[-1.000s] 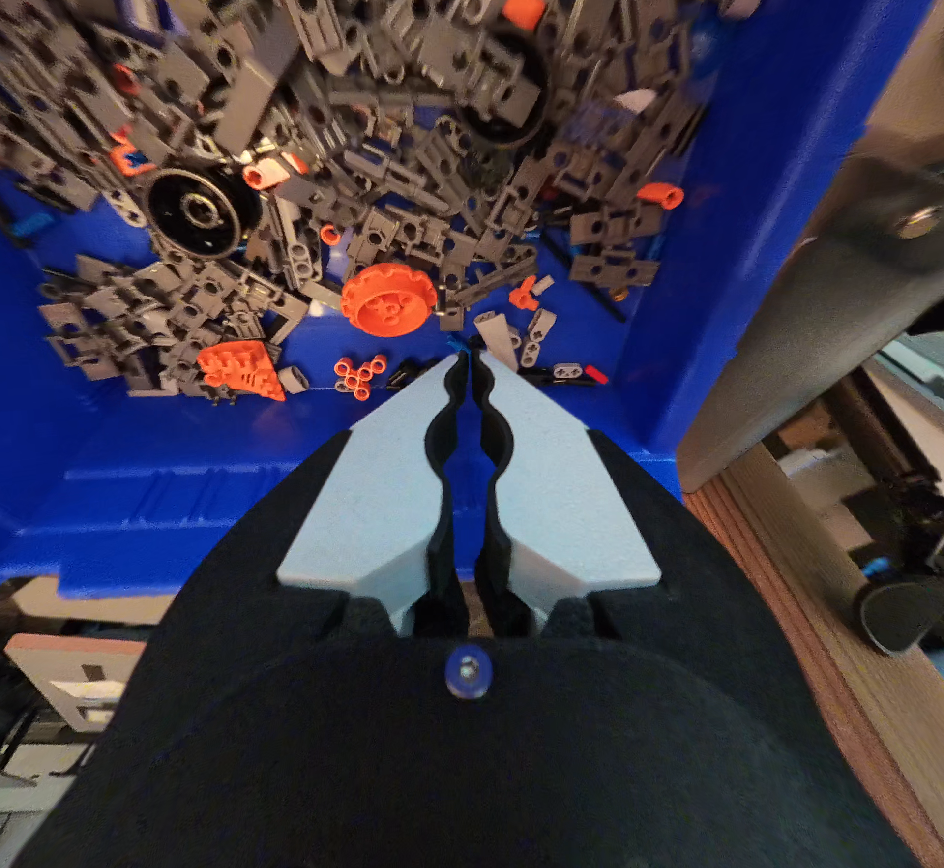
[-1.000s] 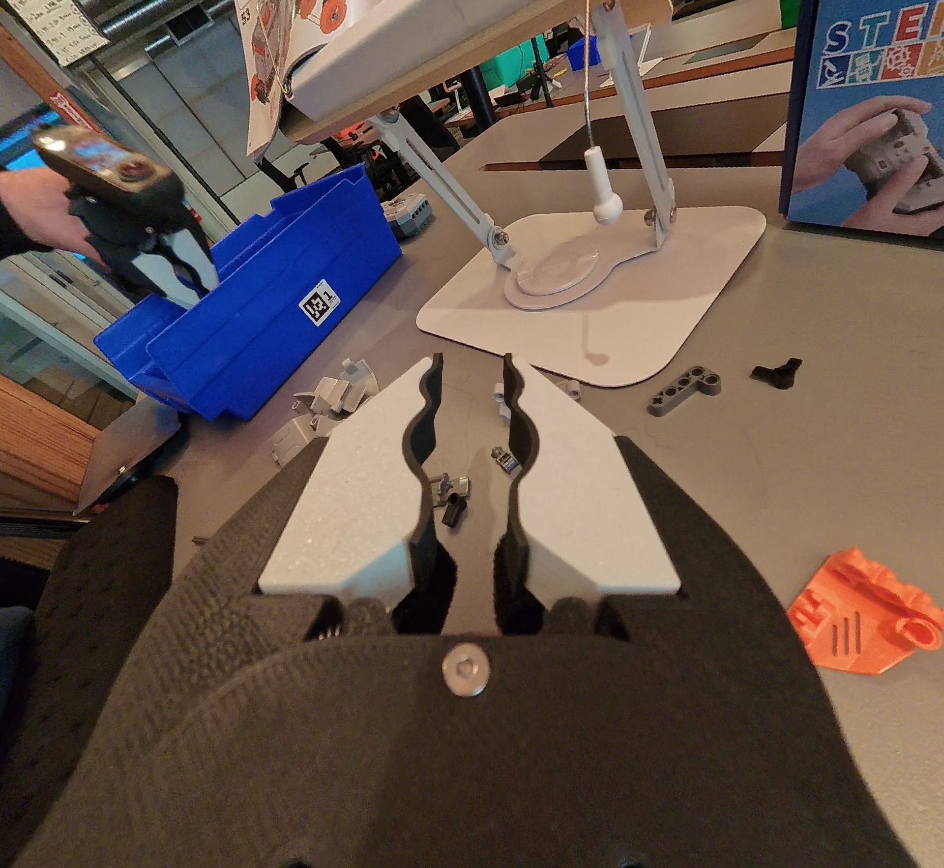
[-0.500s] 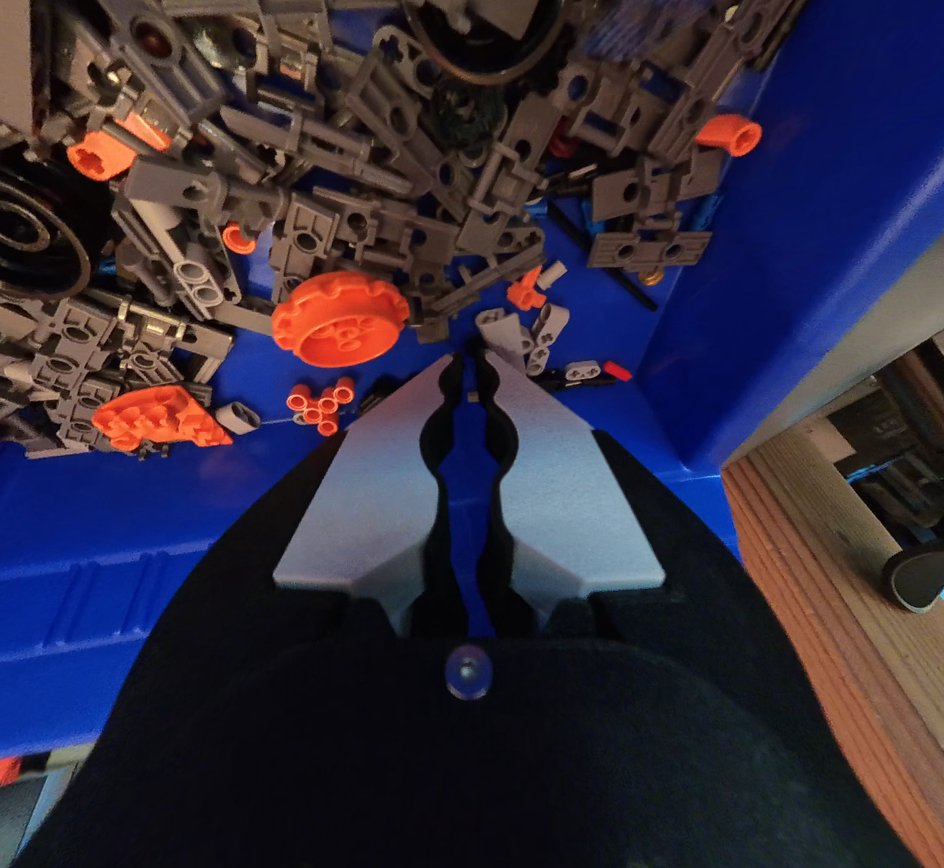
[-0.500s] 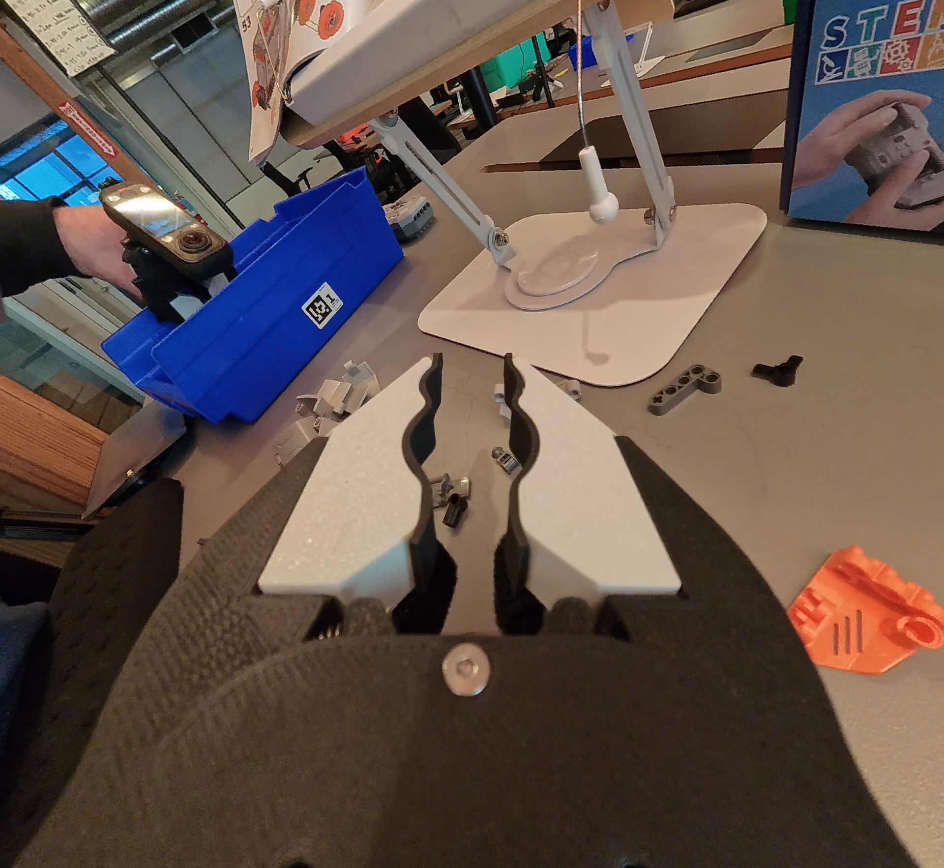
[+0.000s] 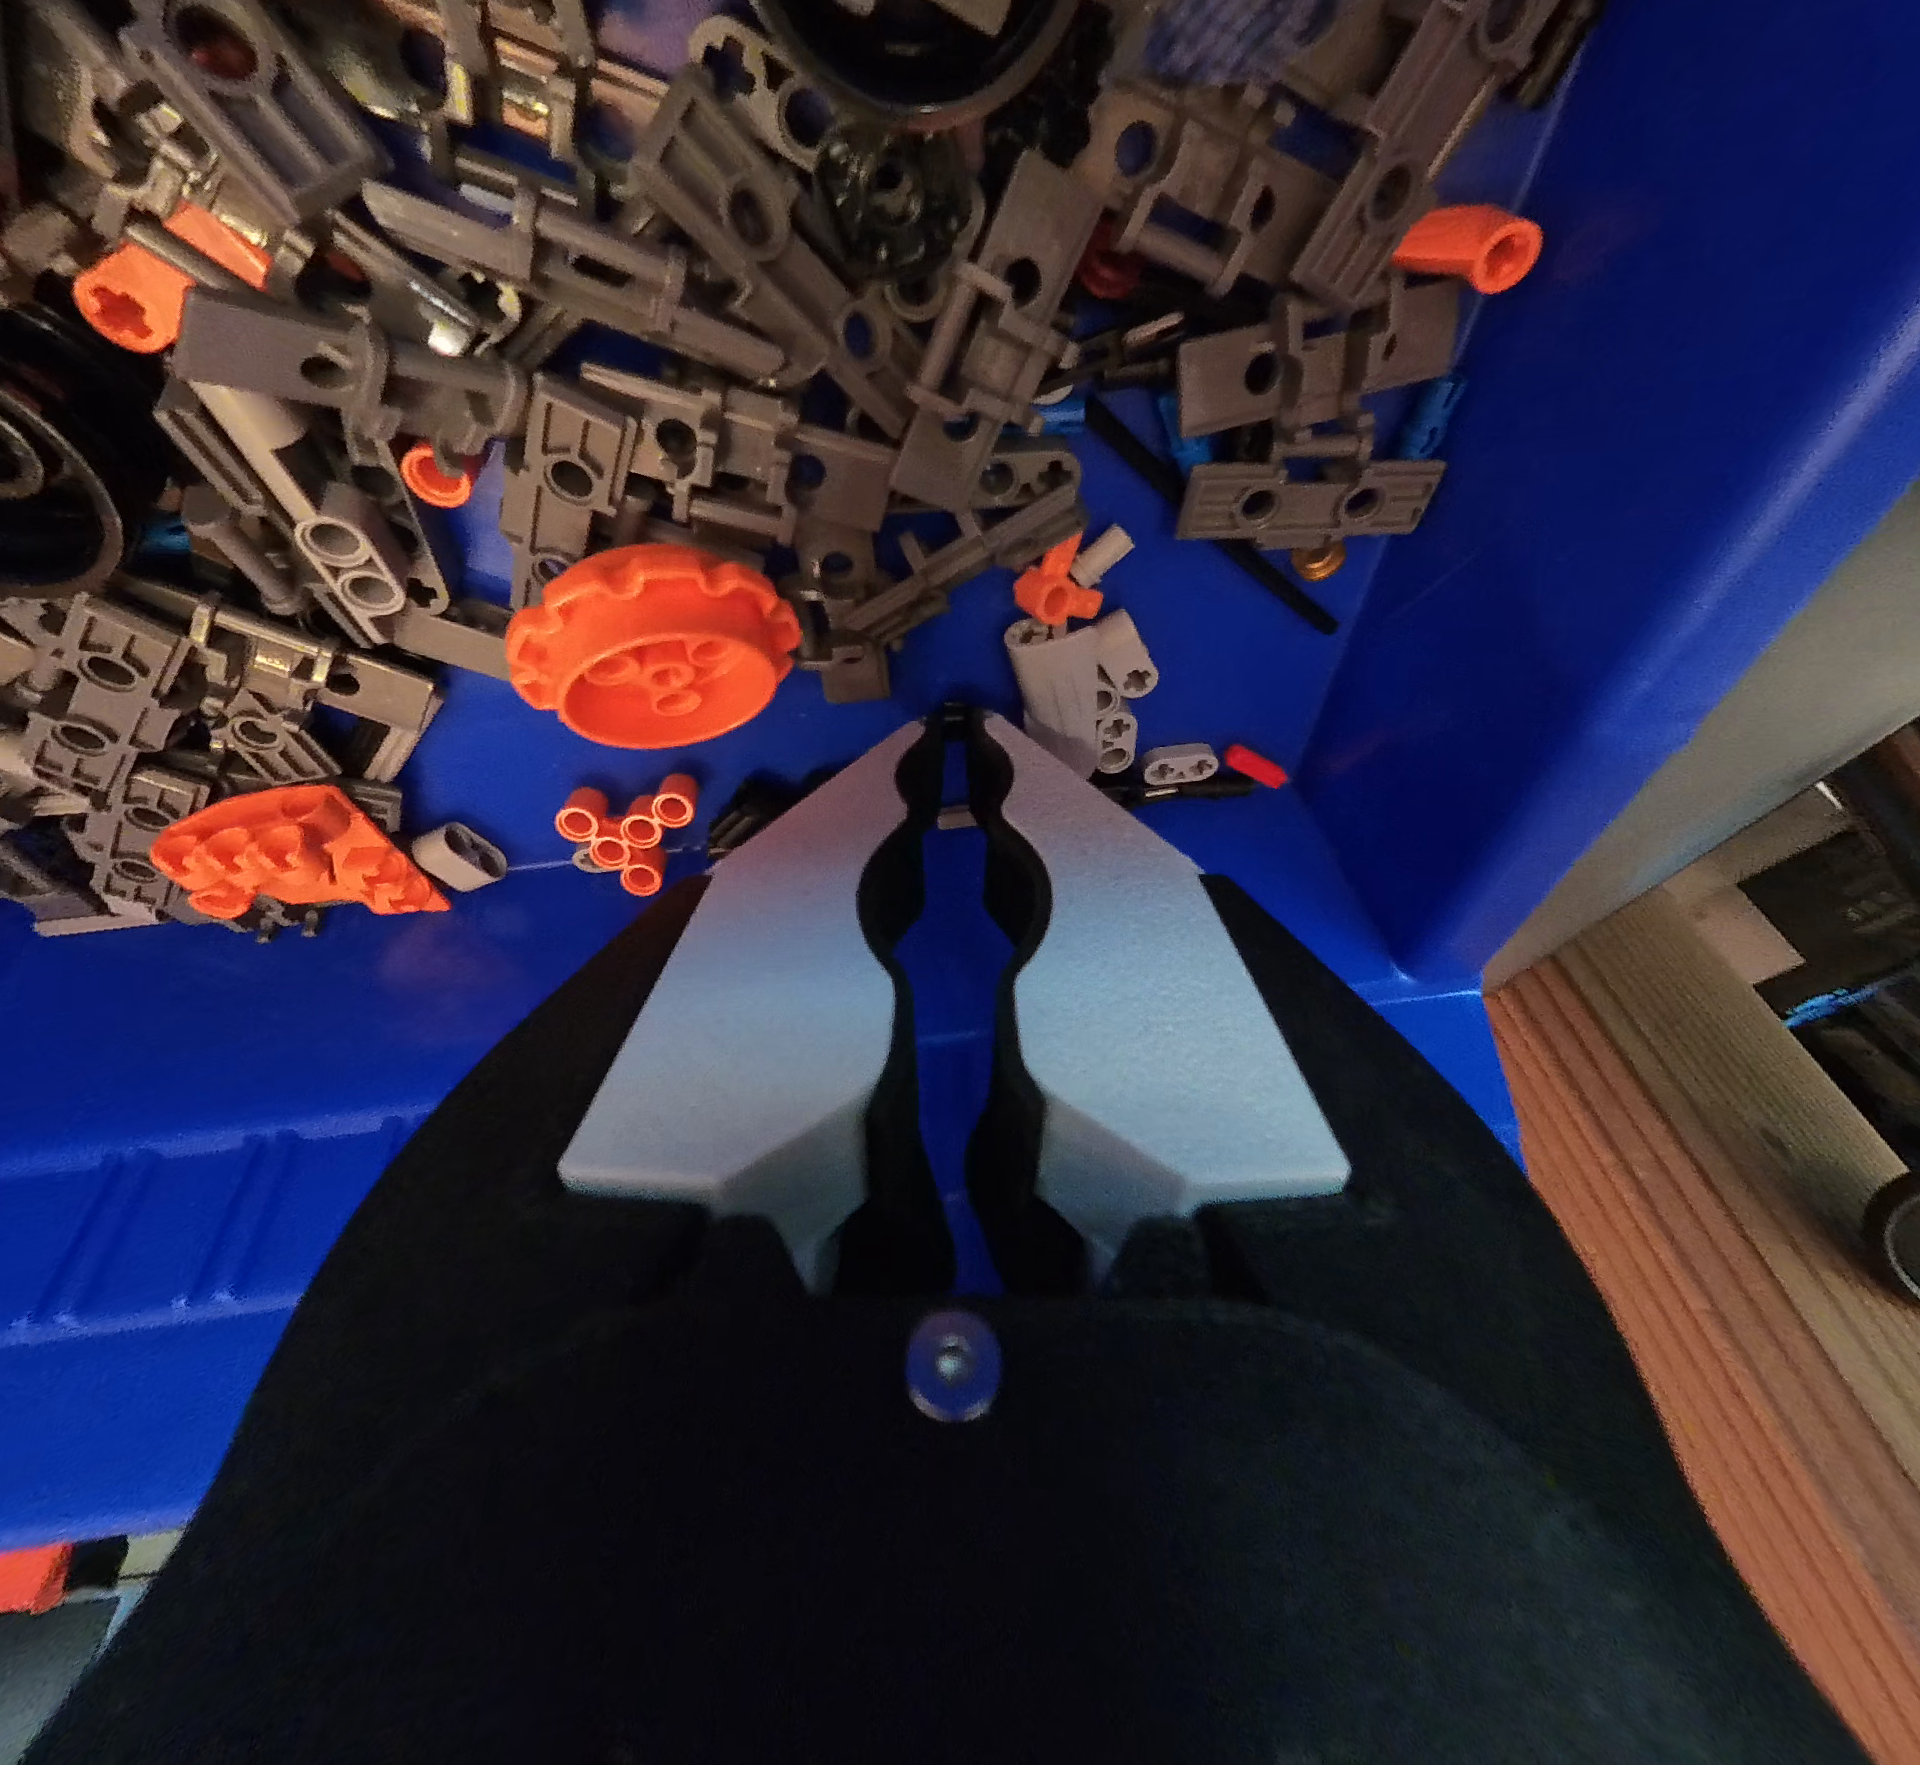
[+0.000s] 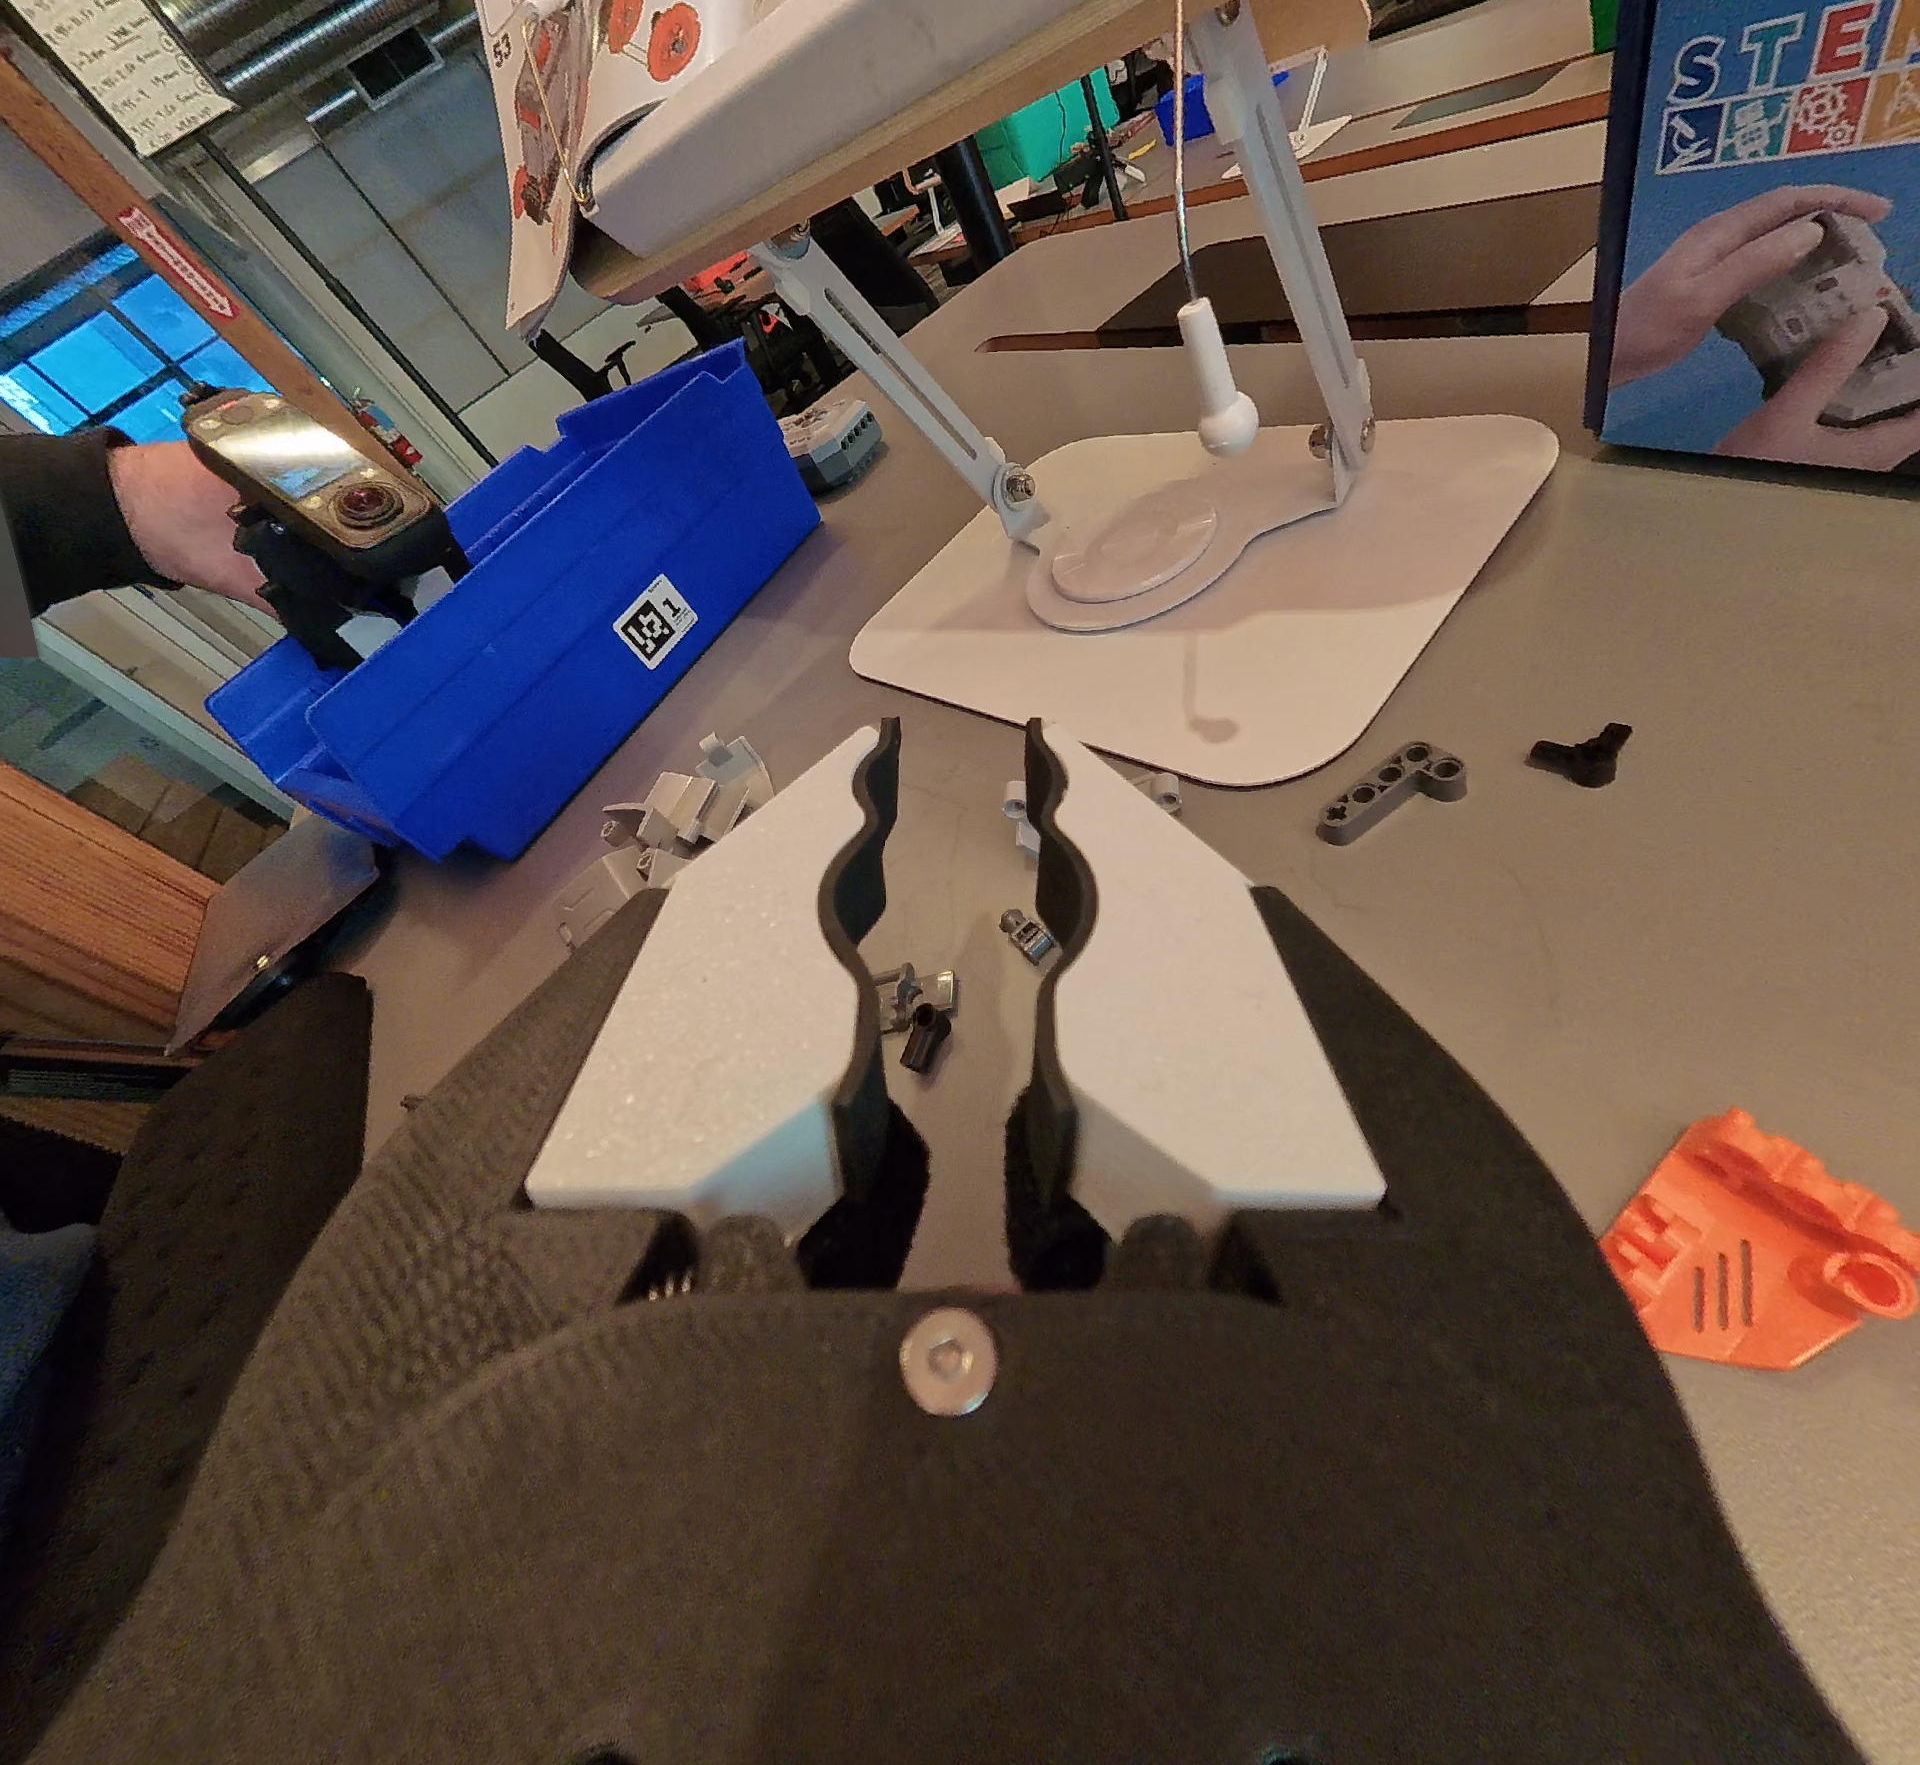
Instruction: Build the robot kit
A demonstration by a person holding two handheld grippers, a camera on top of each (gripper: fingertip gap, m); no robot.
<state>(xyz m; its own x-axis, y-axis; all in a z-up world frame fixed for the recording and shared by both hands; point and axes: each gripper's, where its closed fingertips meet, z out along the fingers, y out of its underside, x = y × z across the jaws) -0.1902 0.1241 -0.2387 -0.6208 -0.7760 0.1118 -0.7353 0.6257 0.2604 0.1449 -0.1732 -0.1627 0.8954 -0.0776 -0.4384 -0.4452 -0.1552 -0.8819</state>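
Observation:
My left gripper [image 5: 953, 726] is down inside a blue bin [image 5: 1579, 385], near its right front corner, with its tips together just above the bin floor. A small dark bit shows at the tips; I cannot tell whether it is gripped. An orange wheel [image 5: 652, 645] lies just left of the tips, and light grey connectors [image 5: 1081, 687] just right. My right gripper [image 6: 961, 741] is open and empty, held low over the grey table [image 6: 1558, 936]. A black pin [image 6: 925, 1040] and small grey bits [image 6: 1029, 936] lie between its fingers.
The bin holds a heap of dark grey beams [image 5: 727, 281], an orange wedge plate [image 5: 296, 853] and orange connectors [image 5: 629, 832]. On the table lie a grey bent beam [image 6: 1392, 790], a black connector [image 6: 1579, 754], an orange panel [image 6: 1766, 1248], a white stand base [image 6: 1195, 635] and the blue bin [image 6: 540, 666]. My right fingertips sit around 45 centimeters from my left ones.
My left gripper has gone lower and deeper into the bin, and its tips have closed up. The right gripper has stayed where it was, still open.

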